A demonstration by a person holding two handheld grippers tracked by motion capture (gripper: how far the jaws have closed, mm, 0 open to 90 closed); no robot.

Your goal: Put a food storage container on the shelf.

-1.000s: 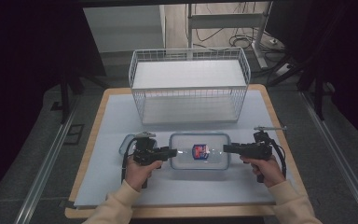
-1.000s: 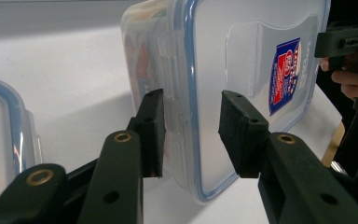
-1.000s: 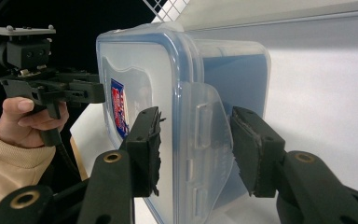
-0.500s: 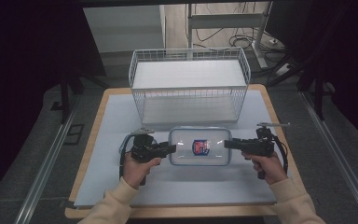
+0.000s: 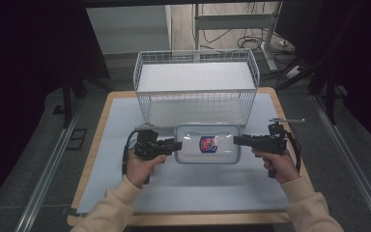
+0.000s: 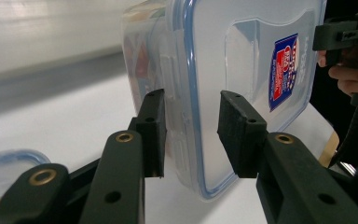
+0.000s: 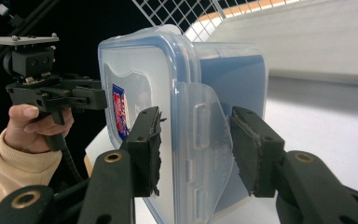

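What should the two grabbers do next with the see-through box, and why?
Probably carry the lidded plastic box forward and up toward the white wire basket. The left gripper and right gripper each clamp one short end of it, so it hangs level between them, and the basket stands open just behind it. Its front wall looks tall, so the box likely needs more height first.

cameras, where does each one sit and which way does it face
High view: above the person's side, looking forward and down on the table, clear lidded box and wire basket; forearms and both hands show.
Left gripper view: rides the left gripper, looking along its fingers at the box's end.
Right gripper view: rides the right gripper, facing the opposite end.
All share the box.
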